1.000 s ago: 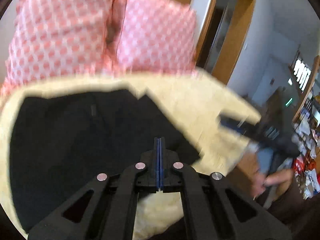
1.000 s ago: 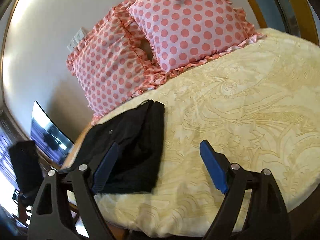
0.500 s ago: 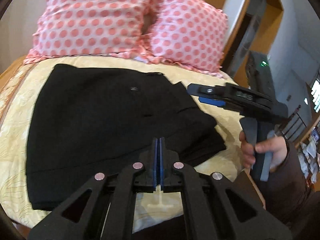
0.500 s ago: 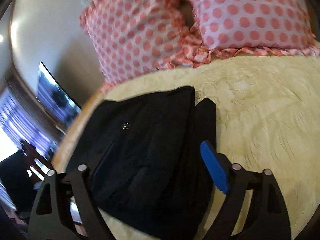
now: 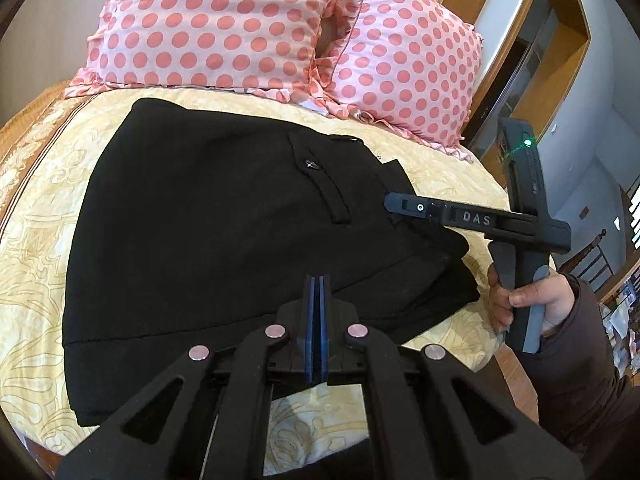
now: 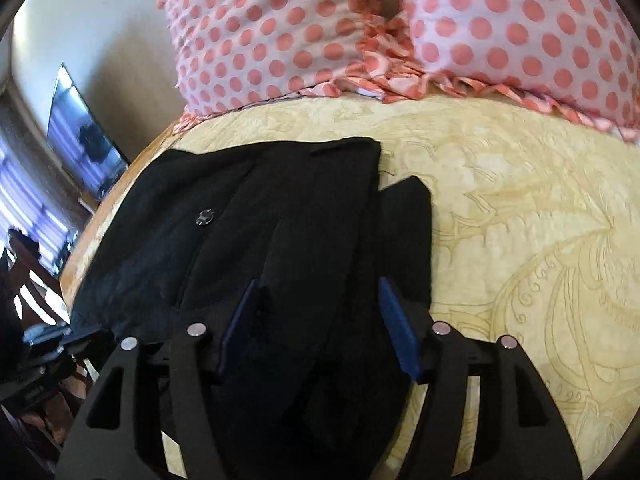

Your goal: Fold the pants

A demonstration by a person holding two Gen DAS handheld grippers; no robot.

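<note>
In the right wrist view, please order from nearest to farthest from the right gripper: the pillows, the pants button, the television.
1. Button on the black pants, ahead left of the right gripper.
2. Polka-dot pillows, at the bed's head.
3. Television, far left wall.

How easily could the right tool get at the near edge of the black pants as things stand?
Probably yes. The right tool is open, its fingers either side of the folded black pants on the bedspread, with nothing between them.

1 pants point(image 5: 208, 232), 2 pillows point(image 5: 208, 28), 2 grippers point(image 5: 317, 300)
</note>
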